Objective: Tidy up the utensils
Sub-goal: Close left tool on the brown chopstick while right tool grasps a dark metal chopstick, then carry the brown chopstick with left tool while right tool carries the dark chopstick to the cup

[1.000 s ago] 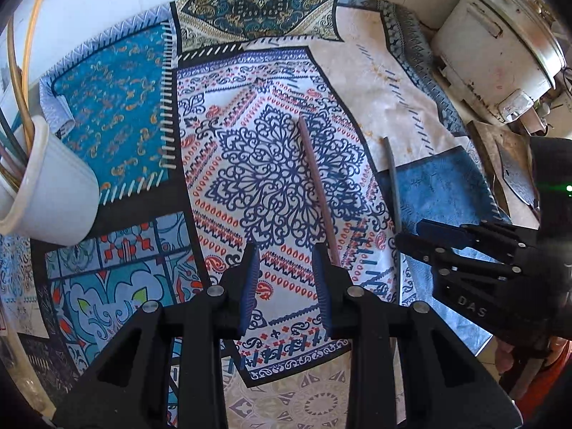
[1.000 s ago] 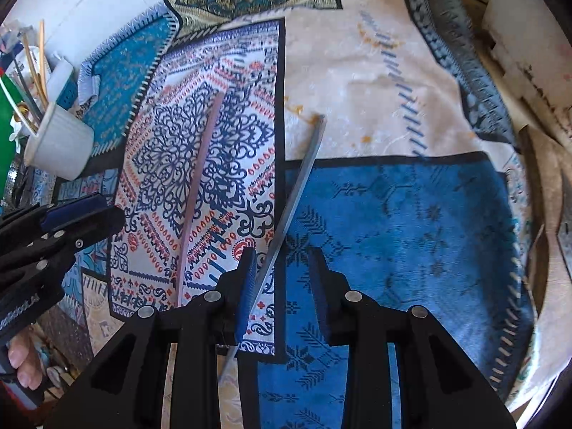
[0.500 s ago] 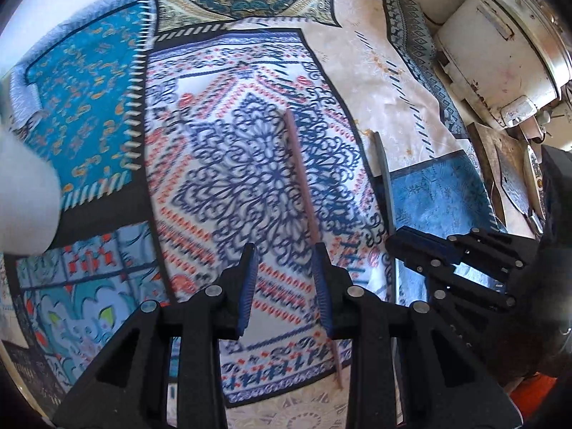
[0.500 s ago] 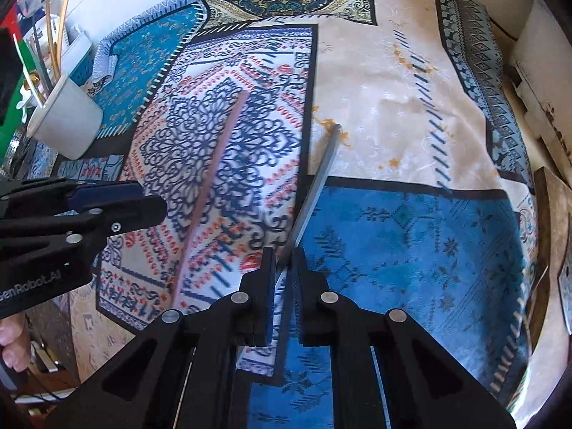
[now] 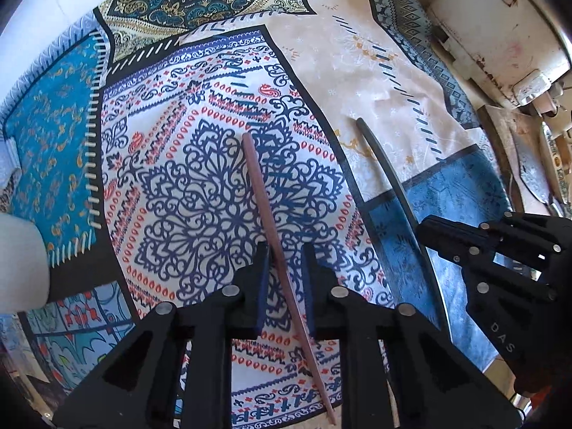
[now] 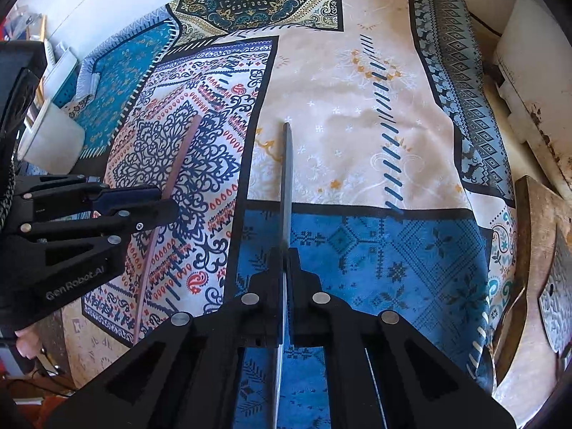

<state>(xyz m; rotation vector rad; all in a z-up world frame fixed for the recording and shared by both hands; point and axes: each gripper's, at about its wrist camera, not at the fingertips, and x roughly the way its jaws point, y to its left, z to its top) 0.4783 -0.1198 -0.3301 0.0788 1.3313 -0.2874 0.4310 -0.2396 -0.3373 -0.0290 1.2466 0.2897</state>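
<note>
Two chopsticks lie on a patterned cloth (image 5: 200, 186). The reddish-brown chopstick (image 5: 264, 207) runs between the fingers of my left gripper (image 5: 285, 254). Its jaws are closing, with a small gap still showing on each side of the stick. My right gripper (image 6: 285, 254) is shut on the dark grey chopstick (image 6: 287, 178), which points straight away from the camera. In the left wrist view that grey chopstick (image 5: 386, 168) leads into the right gripper (image 5: 429, 225). The right wrist view shows the left gripper (image 6: 161, 203) over the brown chopstick (image 6: 178, 164).
A white utensil cup (image 6: 53, 139) holding several sticks stands at the far left. A white appliance (image 5: 500, 28) sits at the back right. A worn wooden board (image 6: 536, 250) with a cleaver (image 6: 557, 293) lies along the right edge. A person's fingers (image 6: 25, 343) show low left.
My left gripper has shifted across to straddle the brown chopstick and its jaws have narrowed. My right gripper's jaws have closed onto the grey chopstick, which has swung straight.
</note>
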